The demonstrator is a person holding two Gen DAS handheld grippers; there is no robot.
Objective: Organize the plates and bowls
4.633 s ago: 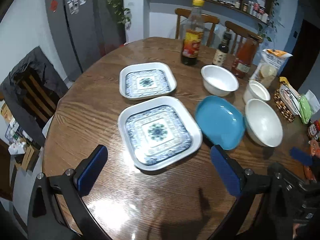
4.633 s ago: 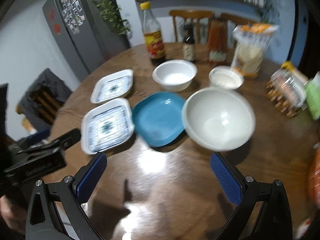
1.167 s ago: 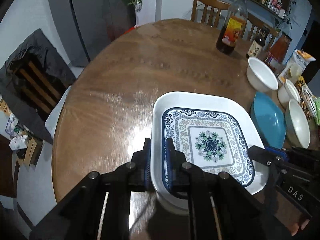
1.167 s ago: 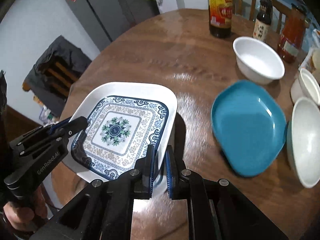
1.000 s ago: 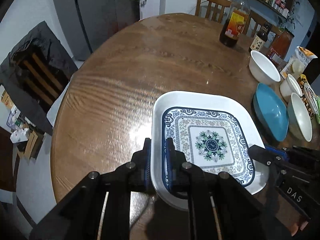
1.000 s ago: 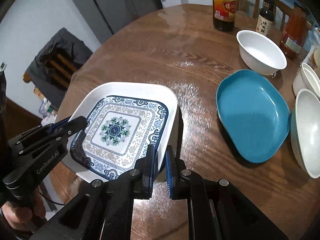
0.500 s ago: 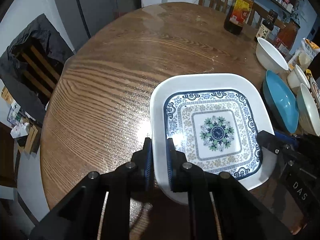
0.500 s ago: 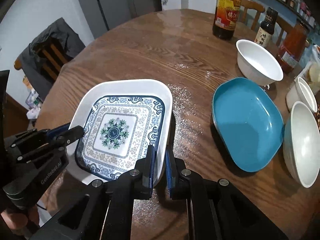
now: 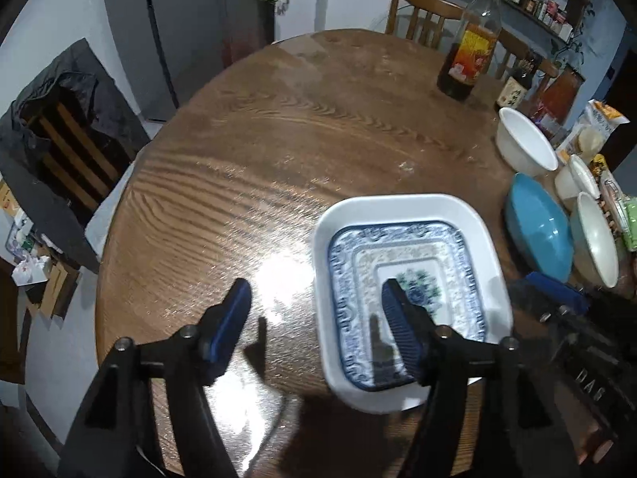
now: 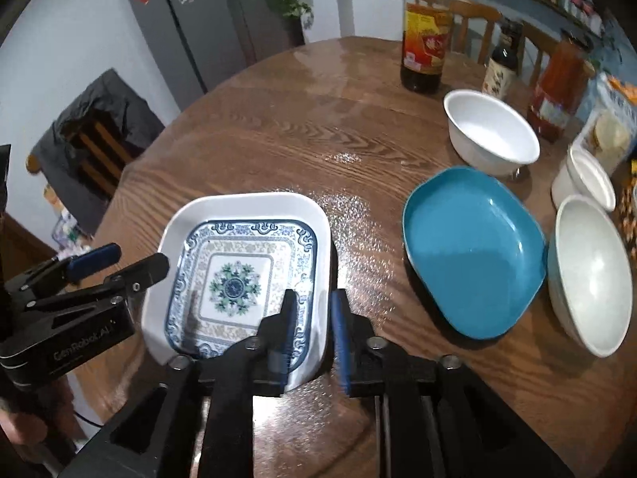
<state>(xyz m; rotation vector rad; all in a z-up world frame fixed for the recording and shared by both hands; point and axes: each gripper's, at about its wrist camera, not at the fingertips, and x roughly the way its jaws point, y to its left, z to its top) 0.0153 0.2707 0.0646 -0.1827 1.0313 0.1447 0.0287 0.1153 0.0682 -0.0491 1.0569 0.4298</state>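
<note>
A white square plate with a blue pattern [image 9: 402,247] [image 10: 243,263] lies on the round wooden table [image 9: 278,139]. My left gripper [image 9: 314,322] is open wide, its fingers astride the plate's left rim without touching it. My right gripper [image 10: 312,330] is slightly open, its fingers on either side of the plate's right rim with small gaps. A teal plate [image 10: 473,251] [image 9: 537,227] lies to the right. Beside it stand a large white bowl [image 10: 593,271], a small white bowl [image 10: 585,179] and a medium white bowl [image 10: 489,131] [image 9: 525,143].
A sauce bottle [image 10: 424,28], a dark small bottle [image 10: 501,63] and a red sauce bottle [image 10: 557,87] stand at the table's far side with snack packets [image 9: 597,127]. Wooden chairs [image 9: 422,12] stand behind. A draped chair [image 9: 59,127] is at the left.
Both grippers have let go of the patterned plate, which now rests on the table. The left jaws opened wide, the right only slightly. Earlier a second patterned plate lay separately.
</note>
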